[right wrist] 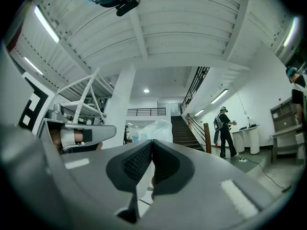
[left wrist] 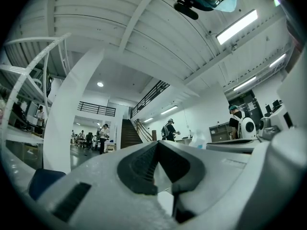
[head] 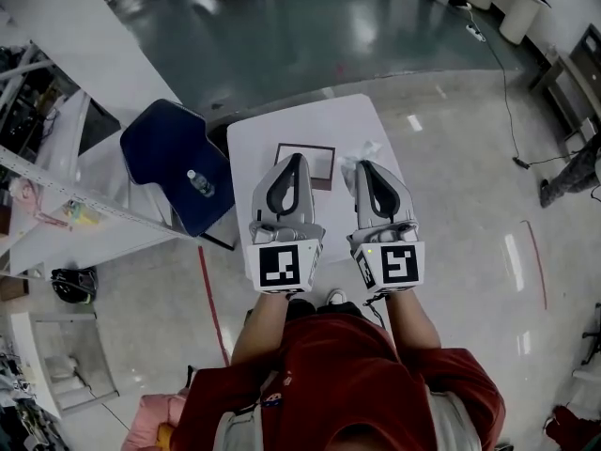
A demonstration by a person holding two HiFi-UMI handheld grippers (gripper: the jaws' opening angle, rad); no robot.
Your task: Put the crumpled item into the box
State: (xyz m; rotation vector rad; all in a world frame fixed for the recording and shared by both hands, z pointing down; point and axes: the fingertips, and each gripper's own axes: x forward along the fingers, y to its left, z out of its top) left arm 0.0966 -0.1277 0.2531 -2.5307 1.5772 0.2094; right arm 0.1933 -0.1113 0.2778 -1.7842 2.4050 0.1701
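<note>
Red shirt [head: 347, 374] fills the bottom of the head view, with both forearms reaching forward from it. Each hand holds a gripper over a white table [head: 252, 144], and each gripper's marker cube faces the camera, the left cube [head: 282, 266] beside the right one [head: 394, 263].

The left gripper [head: 298, 160] has its jaws pressed together at the tips with nothing between them; its own view [left wrist: 157, 143] shows the dark pads meeting and only table surface through the gap lower down. The right gripper [head: 362, 165] is likewise closed and empty, its pads meeting at the tip in its own view [right wrist: 152, 143].

Just past the left gripper's tip lies the box [head: 305, 146], shallow, with a dark rim and a pale inside. The crumpled item [head: 361, 153], a whitish translucent wad, sits on the table just right of the box and outside it, at the tip of the right gripper. In the right gripper view it rises just behind the closed jaws [right wrist: 153, 127].

Left of the table stands a blue chair [head: 164, 148] with a bottle [head: 197, 183] on its seat. A red line [head: 212, 303] runs along the glossy floor beside the person. Farther off, a cable [head: 507, 92] trails across the floor, and a person [right wrist: 225, 128] stands near a staircase [right wrist: 184, 131].
</note>
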